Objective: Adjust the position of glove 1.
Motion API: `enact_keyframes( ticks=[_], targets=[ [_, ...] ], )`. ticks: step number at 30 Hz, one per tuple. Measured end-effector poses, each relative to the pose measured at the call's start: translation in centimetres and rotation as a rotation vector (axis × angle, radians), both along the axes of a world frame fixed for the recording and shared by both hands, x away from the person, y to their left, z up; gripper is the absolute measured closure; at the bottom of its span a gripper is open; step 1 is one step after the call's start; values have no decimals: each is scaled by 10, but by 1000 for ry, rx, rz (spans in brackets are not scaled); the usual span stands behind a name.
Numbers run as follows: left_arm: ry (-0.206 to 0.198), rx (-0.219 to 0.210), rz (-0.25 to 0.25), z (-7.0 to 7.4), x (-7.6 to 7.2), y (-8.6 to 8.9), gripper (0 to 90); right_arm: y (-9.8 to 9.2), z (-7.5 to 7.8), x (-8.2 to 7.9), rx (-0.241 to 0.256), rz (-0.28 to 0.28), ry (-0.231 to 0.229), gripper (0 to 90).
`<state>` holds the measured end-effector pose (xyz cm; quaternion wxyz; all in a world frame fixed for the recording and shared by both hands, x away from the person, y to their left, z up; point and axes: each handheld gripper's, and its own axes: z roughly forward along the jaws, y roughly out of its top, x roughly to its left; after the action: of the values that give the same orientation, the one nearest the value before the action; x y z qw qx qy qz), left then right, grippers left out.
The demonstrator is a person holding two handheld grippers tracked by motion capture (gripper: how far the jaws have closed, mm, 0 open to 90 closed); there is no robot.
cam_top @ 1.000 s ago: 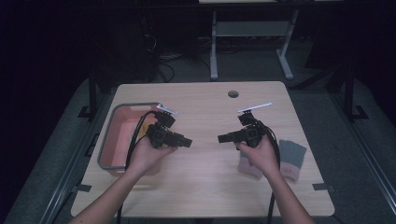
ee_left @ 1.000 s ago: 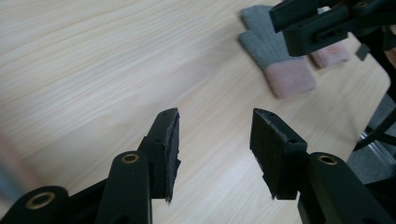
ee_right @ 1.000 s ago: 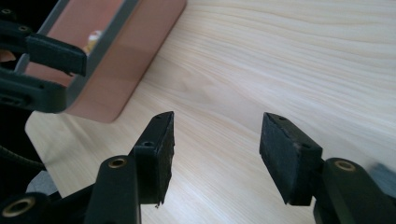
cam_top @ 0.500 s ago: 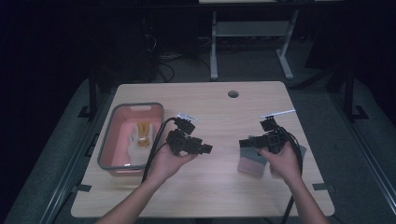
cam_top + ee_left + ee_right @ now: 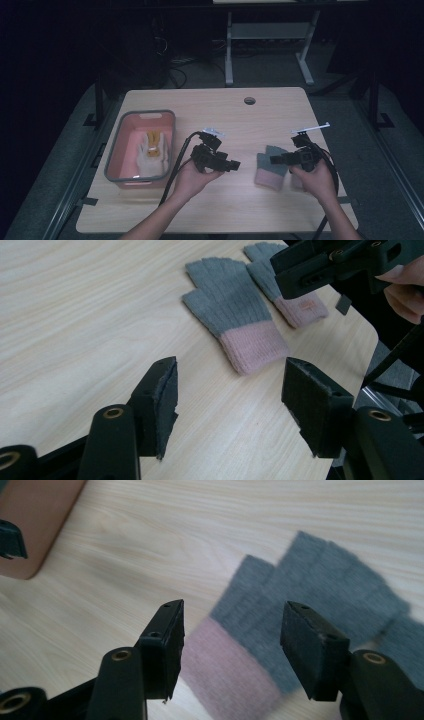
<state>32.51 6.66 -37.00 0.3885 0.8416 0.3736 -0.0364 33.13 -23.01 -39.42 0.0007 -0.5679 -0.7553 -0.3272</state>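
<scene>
Two grey knit gloves with pink cuffs lie flat on the wooden table. The nearer glove (image 5: 269, 167) (image 5: 235, 315) (image 5: 300, 595) sits between my hands. The second glove (image 5: 287, 287) lies just beyond it, mostly under my right hand in the high view. My left gripper (image 5: 234, 164) (image 5: 227, 405) is open, a short way left of the gloves and pointing at them. My right gripper (image 5: 274, 160) (image 5: 230, 640) is open, hovering over the nearer glove's cuff without touching it. From the left gripper view, that right gripper (image 5: 320, 265) hangs above the far glove.
A pink bin (image 5: 113, 160) with a grey rim stands at the table's left, its corner (image 5: 35, 525) also in the right gripper view. Inside lies a white and yellow cloth item (image 5: 152, 146). A cable hole (image 5: 249, 100) sits near the far edge.
My left gripper has moved right from the bin to the table's middle. My right gripper has moved right and nearer, settling over the gloves. Both jaws stay open.
</scene>
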Motion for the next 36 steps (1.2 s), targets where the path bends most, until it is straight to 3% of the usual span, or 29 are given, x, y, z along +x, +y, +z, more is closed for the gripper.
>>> enact_keyframes(
  ticks=[16,23,36],
  targets=[
    [1,-4,-29,-13,-4,-25,367,-47,-9,-18,-40,-84,-5,434],
    [3,-4,-38,-17,-6,-34,361,-61,-14,-22,-83,-111,2,442],
    [14,-12,-69,-27,-12,-48,337,-78,-40,-18,-190,-156,39,461]
  ],
)
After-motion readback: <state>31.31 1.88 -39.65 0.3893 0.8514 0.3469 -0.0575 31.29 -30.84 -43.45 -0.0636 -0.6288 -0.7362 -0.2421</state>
